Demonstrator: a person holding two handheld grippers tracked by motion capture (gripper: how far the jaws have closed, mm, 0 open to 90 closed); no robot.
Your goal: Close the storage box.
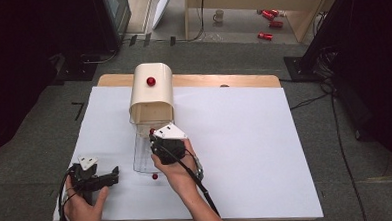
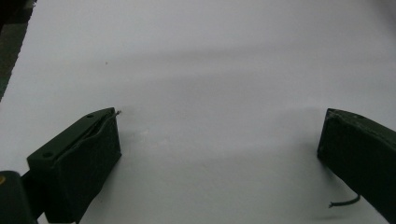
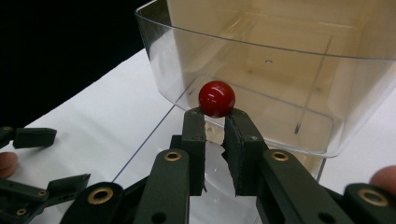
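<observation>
My right gripper (image 3: 215, 119) is shut on a small red ball (image 3: 216, 98), pinched at the very tips of the jaws. The ball hangs just in front of the near rim of a clear plastic container (image 3: 261, 44). From above, the right gripper (image 1: 153, 136) holds that ball (image 1: 152, 131) over the clear container (image 1: 142, 158), which sticks out of the open mouth of a cream box (image 1: 152, 97). My left gripper (image 1: 114, 175) rests on the white table at the near left. Its jaws (image 2: 219, 135) stand wide apart with bare table between them.
A red knob (image 1: 151, 81) sits on top of the cream box. Another red ball (image 1: 155, 176) lies at the near end of the clear container. The white table (image 1: 245, 148) stretches out to the right. Red cans and a mug lie on the floor beyond.
</observation>
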